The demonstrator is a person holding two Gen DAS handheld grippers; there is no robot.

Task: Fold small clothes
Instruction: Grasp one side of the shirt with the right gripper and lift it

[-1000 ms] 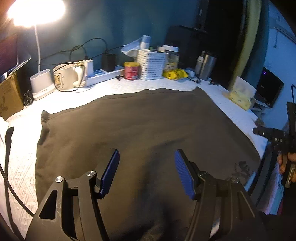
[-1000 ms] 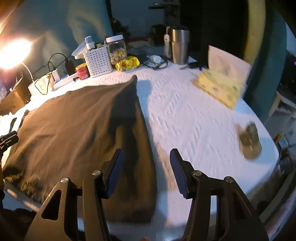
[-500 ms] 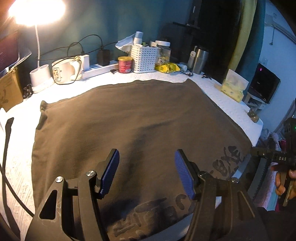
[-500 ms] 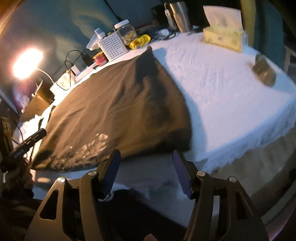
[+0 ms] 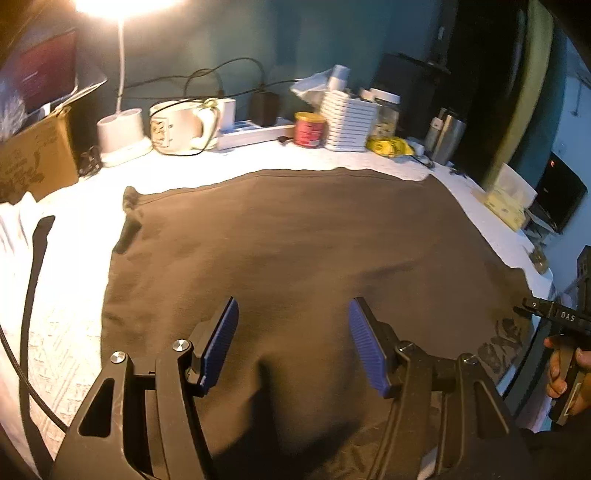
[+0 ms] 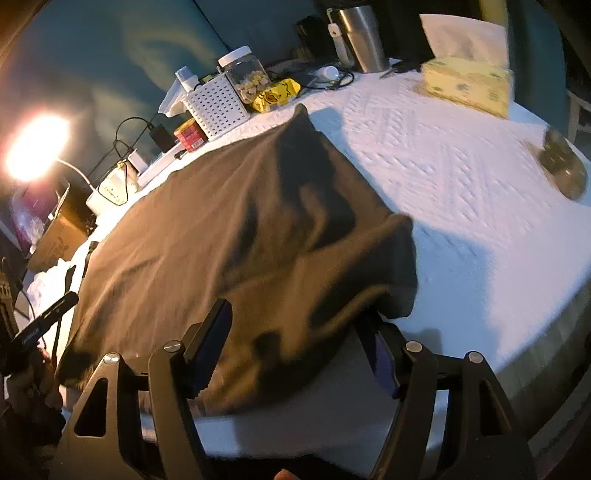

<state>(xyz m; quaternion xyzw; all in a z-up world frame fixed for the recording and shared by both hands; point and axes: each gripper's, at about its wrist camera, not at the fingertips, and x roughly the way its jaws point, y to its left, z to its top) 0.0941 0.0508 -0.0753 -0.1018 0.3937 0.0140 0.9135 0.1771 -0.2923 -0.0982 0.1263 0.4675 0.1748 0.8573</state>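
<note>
Dark brown garment point(image 5: 295, 258) spread on the table point(image 6: 461, 166); our left gripper point(image 5: 293, 343) gapes empty above it, right gripper point(image 6: 295, 343) opening over the hem. Grabbing one layer could skew the fold.

This looks like a room in someone's home, maybe a bedroom, with a dark blue-green wall point(image 5: 295, 44) and a bright lamp point(image 5: 122, 66) shining in the corner. A big table with a bumpy white cover point(image 6: 461, 177) holds everyday things: a white mug point(image 5: 181, 127), a red tin point(image 5: 309, 129), a white basket point(image 6: 216, 105), a jar of snacks point(image 6: 249, 75), a yellow tissue box point(image 6: 467, 83), a metal cup point(image 6: 362, 35) and a power strip point(image 5: 255, 133) with wires plugged in. A cardboard box point(image 5: 35, 162) sits at the side, and a dark brown piece of clothing point(image 5: 295, 258) lies spread out on the table.
</note>
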